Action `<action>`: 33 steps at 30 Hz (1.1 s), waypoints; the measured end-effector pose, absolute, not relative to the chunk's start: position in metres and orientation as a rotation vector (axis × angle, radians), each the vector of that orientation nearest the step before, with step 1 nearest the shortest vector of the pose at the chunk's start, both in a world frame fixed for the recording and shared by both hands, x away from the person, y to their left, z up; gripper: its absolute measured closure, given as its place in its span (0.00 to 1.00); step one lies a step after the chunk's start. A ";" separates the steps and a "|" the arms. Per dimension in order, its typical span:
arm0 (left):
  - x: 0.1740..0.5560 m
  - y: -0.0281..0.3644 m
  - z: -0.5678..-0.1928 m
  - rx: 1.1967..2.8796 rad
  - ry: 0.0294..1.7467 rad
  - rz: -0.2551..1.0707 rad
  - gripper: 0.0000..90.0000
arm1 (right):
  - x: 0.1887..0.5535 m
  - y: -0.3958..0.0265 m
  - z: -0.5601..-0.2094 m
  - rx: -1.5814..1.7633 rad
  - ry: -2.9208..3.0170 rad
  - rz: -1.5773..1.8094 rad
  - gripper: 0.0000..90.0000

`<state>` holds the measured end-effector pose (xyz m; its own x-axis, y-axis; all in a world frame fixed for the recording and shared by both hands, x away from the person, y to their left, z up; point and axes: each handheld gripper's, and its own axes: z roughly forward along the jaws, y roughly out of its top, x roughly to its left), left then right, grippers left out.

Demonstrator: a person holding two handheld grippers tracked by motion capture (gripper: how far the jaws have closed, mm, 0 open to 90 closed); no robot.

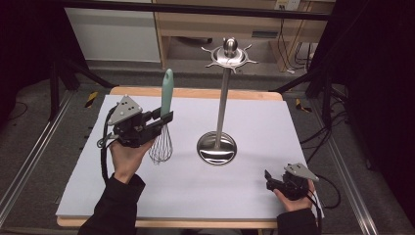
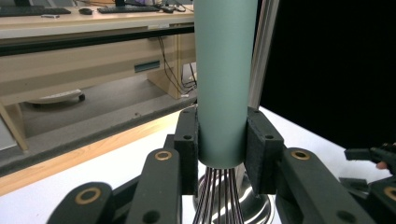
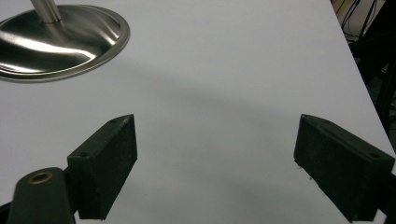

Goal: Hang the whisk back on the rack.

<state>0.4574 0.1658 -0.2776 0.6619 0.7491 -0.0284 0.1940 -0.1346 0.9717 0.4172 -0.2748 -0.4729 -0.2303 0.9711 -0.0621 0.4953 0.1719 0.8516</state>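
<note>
A whisk with a pale green handle and wire loops stands upright, handle up, above the white table cover. My left gripper is shut on the lower end of that handle, its black pads pressed against both sides. To its right stands a steel utensil stand with a round base and a hooked top ring. My right gripper rests near the table's front right, jaws wide apart with nothing between them.
The white cover lies over a wooden table. Behind the table are a wooden desk, cables and dark frame legs. Black curtains hang at both sides.
</note>
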 end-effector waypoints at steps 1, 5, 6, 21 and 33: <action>0.457 0.165 -0.276 1.675 0.774 0.575 0.76 | 0.417 -0.275 -0.473 1.387 1.819 0.959 0.15; 0.456 0.162 -0.272 1.672 0.759 0.578 0.76 | 0.417 -0.275 -0.473 1.384 1.822 0.958 0.15; 0.456 0.162 -0.271 1.670 0.757 0.578 0.76 | 0.417 -0.275 -0.473 1.384 1.822 0.958 0.15; 0.458 0.146 -0.261 1.679 0.708 0.581 0.76 | 0.418 -0.275 -0.472 1.389 1.818 0.963 0.15; 0.459 0.132 -0.254 1.696 0.691 0.574 0.76 | 0.418 -0.275 -0.473 1.390 1.821 0.961 0.15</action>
<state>0.4595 0.1315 -0.2545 0.7062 0.7078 0.0164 0.1452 -0.1675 0.9751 0.4179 -0.2745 -0.4725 -0.2304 0.9712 -0.0607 0.4981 0.1713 0.8500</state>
